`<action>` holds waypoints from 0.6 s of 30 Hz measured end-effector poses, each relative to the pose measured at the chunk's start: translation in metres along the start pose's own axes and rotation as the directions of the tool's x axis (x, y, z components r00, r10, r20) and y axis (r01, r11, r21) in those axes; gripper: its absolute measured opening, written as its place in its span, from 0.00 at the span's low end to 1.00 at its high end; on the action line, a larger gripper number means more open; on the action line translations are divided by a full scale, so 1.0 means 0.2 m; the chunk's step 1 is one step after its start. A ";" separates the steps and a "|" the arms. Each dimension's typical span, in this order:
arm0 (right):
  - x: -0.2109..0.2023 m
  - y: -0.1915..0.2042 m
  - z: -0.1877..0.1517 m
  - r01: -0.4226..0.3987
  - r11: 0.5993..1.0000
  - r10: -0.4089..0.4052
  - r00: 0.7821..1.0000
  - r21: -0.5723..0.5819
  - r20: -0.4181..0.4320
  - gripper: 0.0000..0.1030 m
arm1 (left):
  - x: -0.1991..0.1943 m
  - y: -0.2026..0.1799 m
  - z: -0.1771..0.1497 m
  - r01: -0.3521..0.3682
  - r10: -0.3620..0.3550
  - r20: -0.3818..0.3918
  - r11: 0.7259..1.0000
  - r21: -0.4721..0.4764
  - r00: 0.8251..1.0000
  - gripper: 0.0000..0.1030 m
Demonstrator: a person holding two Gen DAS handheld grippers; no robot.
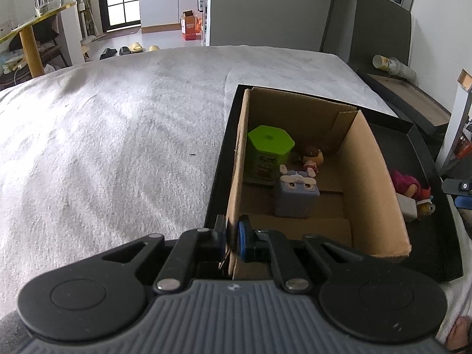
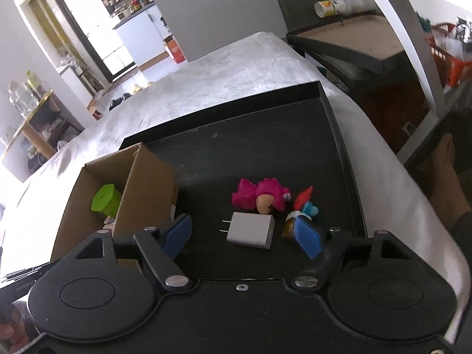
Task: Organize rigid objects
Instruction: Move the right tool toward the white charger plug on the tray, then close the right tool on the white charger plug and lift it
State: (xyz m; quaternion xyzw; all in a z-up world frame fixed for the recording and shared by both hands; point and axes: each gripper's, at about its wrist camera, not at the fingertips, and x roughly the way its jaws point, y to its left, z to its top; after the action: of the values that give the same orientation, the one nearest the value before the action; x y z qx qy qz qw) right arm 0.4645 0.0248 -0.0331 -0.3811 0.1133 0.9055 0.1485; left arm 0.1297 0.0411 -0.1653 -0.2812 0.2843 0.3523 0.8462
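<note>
Both tools: black linkage arms w/ silver rivets, blue pads (image 2: 178,233) (left body ribbed grey).

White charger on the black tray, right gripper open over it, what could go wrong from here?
1. The pink-haired doll touches the white charger, and a small figure sits by the right gripper pad; closing could catch either.
2. The left gripper pinches only the cardboard box wall; it may flex or tip when the charger drops in.

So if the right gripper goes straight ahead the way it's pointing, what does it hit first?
Most likely the white charger, lying on the black tray between the right gripper's open jaws; depth is hard to judge.
</note>
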 end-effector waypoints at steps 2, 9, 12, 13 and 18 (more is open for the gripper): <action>0.02 0.00 -0.02 0.004 1.000 -0.004 1.000 0.000 0.011 0.74 | 0.00 0.00 0.00 0.000 0.000 0.001 1.000 -0.001 1.000 0.07; 0.10 0.00 -0.08 -0.008 0.999 0.009 1.000 0.033 -0.015 0.68 | 0.00 0.00 0.01 -0.008 0.008 0.002 1.000 -0.008 1.000 0.08; 0.16 0.03 -0.10 -0.018 0.999 0.019 0.999 0.029 -0.032 0.64 | 0.01 0.00 0.01 -0.010 0.010 0.003 1.000 -0.013 1.000 0.08; 0.18 0.04 -0.10 -0.016 0.999 0.017 0.999 0.029 -0.038 0.62 | 0.01 0.00 0.01 -0.009 0.009 0.003 1.000 -0.015 1.000 0.08; 0.26 0.06 -0.10 0.003 0.999 0.000 0.999 0.053 -0.051 0.59 | 0.01 0.01 0.01 -0.004 0.004 0.005 1.000 -0.023 1.000 0.08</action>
State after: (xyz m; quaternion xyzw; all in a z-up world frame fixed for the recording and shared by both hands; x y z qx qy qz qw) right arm 0.4396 0.0164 -0.0832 -0.3999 0.1409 0.8921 0.1564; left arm 0.1289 0.0438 -0.1660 -0.2895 0.2786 0.3578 0.8429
